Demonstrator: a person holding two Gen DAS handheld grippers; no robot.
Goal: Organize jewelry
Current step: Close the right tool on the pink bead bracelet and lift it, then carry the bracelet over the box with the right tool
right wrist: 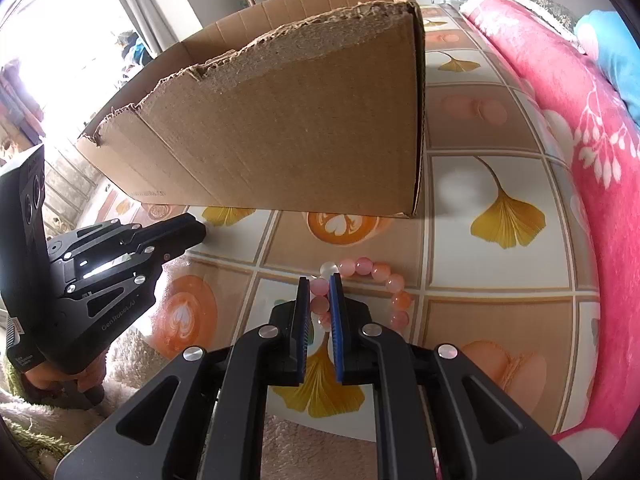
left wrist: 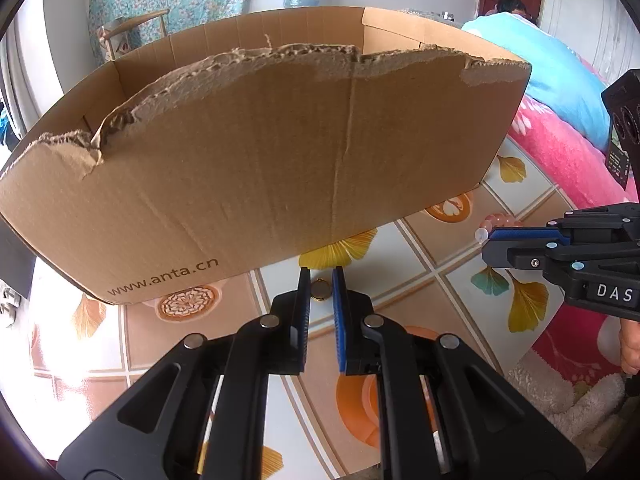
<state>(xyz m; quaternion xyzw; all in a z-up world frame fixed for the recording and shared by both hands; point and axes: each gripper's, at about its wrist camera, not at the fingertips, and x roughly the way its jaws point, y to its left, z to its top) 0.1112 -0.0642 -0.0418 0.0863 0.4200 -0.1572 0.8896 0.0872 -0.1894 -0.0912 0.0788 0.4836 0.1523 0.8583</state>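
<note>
A small round gold piece [left wrist: 320, 291] lies on the patterned tabletop just in front of the cardboard box [left wrist: 260, 160]. My left gripper [left wrist: 320, 276] is shut on it, blue pads against both its sides. In the right wrist view a pink bead bracelet [right wrist: 374, 268] with one clear bead rests on the table. My right gripper [right wrist: 320, 280] is shut on its left part, with beads showing between the pads. The left wrist view has the right gripper [left wrist: 490, 240] at the far right, with the bracelet [left wrist: 500, 220] at its tip. The left gripper [right wrist: 200, 232] points at the box's near wall.
The box [right wrist: 280, 140] has a torn top edge and stands open, close behind both grippers. A pink blanket [right wrist: 580, 140] and a blue pillow [left wrist: 560, 80] border the table on the right. Fluffy cloth [right wrist: 40, 420] covers the near edge. A chair [left wrist: 132, 28] stands behind.
</note>
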